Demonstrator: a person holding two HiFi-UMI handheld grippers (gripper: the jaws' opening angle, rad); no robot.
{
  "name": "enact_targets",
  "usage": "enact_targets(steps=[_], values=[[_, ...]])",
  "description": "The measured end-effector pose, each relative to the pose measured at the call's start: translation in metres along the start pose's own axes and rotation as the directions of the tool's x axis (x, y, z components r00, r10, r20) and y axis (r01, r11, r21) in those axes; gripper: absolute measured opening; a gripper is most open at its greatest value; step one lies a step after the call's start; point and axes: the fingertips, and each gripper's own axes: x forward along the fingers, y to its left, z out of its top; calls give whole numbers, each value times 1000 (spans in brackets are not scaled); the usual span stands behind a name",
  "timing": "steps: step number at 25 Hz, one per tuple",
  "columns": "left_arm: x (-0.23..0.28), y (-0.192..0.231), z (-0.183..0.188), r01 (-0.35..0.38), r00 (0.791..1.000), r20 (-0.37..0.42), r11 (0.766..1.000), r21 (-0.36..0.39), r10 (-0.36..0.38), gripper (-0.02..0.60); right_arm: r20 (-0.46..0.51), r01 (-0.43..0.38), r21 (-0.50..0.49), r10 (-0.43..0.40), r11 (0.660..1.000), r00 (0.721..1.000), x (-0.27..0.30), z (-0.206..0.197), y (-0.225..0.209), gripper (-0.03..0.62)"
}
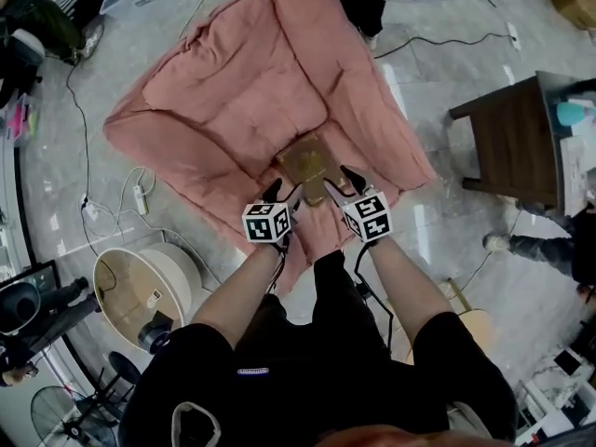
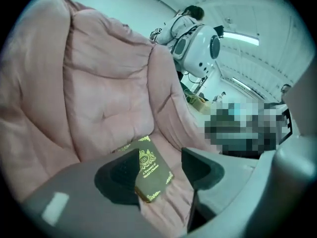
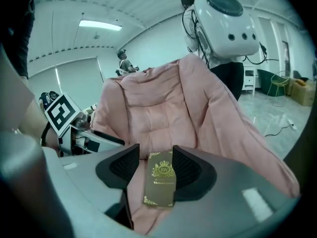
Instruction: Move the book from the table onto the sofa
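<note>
A brown book with gold print [image 1: 307,164] lies flat on the seat of the pink sofa [image 1: 242,91]. Both grippers hover just short of it, near the seat's front edge. My left gripper [image 1: 282,194] is open; in the left gripper view the book [image 2: 148,170] shows on the cushion beyond its spread jaws [image 2: 158,171], untouched. My right gripper [image 1: 343,182] is also open; in the right gripper view the book [image 3: 161,177] appears in the gap [image 3: 157,168], lying on the pink seat [image 3: 148,118] apart from the pads.
A dark wooden table [image 1: 517,138] stands to the right of the sofa. A round beige tub [image 1: 140,287] sits at lower left, with cables and a power strip [image 1: 142,198] on the floor. A white robot [image 3: 225,19] stands behind the sofa. People stand around the edges.
</note>
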Motion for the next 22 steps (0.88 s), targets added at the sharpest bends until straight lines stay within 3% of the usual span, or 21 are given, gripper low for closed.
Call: enact_targets(steps=[5, 10, 15, 22], values=[[-45, -29, 40, 63, 997, 47, 993, 104, -68, 268, 70, 14, -12, -13, 1000, 997, -37, 48, 31, 238], [-108, -71, 89, 143, 975, 133, 963, 227, -176, 249, 167, 22, -45, -14, 999, 986, -83, 103, 70, 207], [-186, -120, 139, 197, 936, 197, 897, 394, -293, 235, 287, 34, -56, -17, 998, 958, -142, 165, 111, 198], [-290, -171, 177, 217, 870, 261, 800, 559, -418, 199, 444, 88, -81, -43, 993, 895, -226, 226, 171, 158]])
